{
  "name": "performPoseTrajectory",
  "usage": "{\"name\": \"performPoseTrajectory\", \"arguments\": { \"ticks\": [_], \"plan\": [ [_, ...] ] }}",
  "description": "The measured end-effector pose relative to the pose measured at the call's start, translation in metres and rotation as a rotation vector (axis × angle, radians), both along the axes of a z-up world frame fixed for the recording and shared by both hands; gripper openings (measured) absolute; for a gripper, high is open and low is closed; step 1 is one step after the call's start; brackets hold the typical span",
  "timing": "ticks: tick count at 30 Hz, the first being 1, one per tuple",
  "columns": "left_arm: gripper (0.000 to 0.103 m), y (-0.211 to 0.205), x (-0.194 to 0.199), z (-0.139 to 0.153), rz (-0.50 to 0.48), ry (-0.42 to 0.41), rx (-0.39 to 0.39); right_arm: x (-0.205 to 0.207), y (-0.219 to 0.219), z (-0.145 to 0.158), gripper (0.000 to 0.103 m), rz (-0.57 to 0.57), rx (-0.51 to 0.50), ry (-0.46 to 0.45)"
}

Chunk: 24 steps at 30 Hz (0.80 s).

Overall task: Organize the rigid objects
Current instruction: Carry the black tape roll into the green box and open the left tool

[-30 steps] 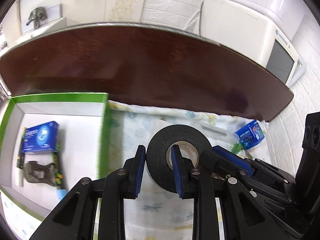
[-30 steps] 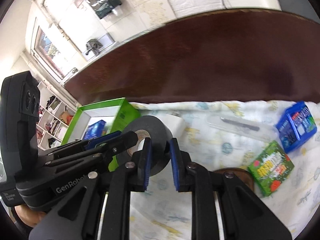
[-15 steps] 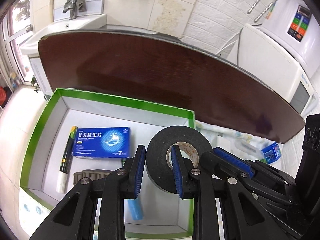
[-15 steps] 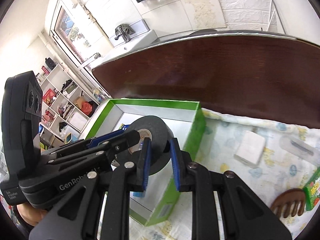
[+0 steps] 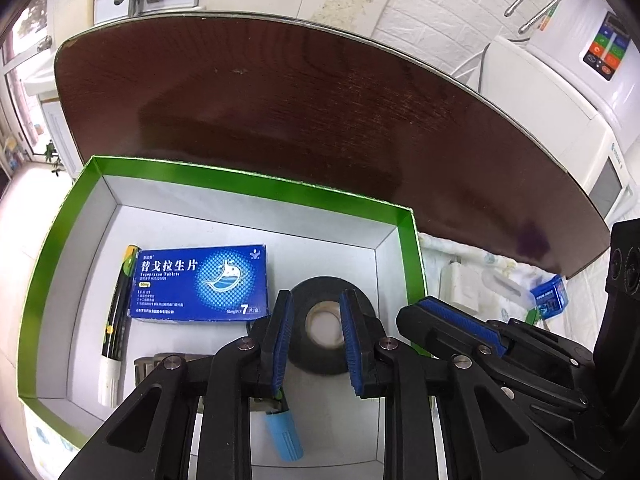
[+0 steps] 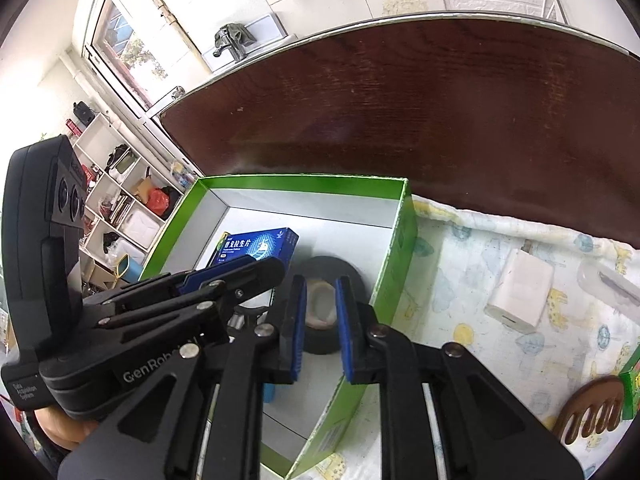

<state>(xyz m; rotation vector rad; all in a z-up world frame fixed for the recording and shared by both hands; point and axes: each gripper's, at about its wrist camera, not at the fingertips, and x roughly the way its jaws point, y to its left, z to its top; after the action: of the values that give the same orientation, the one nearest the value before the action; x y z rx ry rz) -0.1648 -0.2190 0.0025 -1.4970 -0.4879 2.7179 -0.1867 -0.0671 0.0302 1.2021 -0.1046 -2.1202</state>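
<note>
Two claws hang over the green box (image 5: 408, 248), and both stand parted with nothing between their blue pads. The left claw (image 5: 314, 344) is spread above the black tape roll (image 5: 316, 354), which lies flat on the white floor of the box near its right wall; the pads sit over the roll's two sides, and whether they touch it cannot be told. The right claw (image 6: 320, 328) is gaping above the same roll (image 6: 332, 266), just inside the box's right wall (image 6: 394, 240).

Also in the box, left of the roll, lies a blue tablet carton (image 5: 200, 280), and further left, along the box's left wall, a dark pen-like stick with a white end (image 5: 116, 328). A light-blue cap (image 5: 284, 436) rests on the box floor near its front edge, partly hidden by the left claw.

Outside the box, to its right on the patterned cloth (image 6: 460, 264), are a white charger plug (image 6: 520, 290), a brown comb (image 6: 588, 412) and a green packet (image 6: 632, 384) at the picture's edge. The dark brown table (image 5: 320, 100) stretches beyond the box's far wall
</note>
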Motion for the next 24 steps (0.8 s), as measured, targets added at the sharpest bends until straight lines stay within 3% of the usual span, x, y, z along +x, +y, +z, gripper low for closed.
{"name": "performPoseTrajectory", "arguments": {
  "ticks": [11,24],
  "plan": [
    [0.024,0.007,0.002,0.005,-0.017,0.006,-0.011,0.005,0.012,0.002,0.015,0.005,-0.002,0.005],
    [0.024,0.085,0.012,0.032,-0.132,0.063,-0.058,0.020,0.085,0.020,0.015,-0.084,-0.029,0.054]
  ]
}}
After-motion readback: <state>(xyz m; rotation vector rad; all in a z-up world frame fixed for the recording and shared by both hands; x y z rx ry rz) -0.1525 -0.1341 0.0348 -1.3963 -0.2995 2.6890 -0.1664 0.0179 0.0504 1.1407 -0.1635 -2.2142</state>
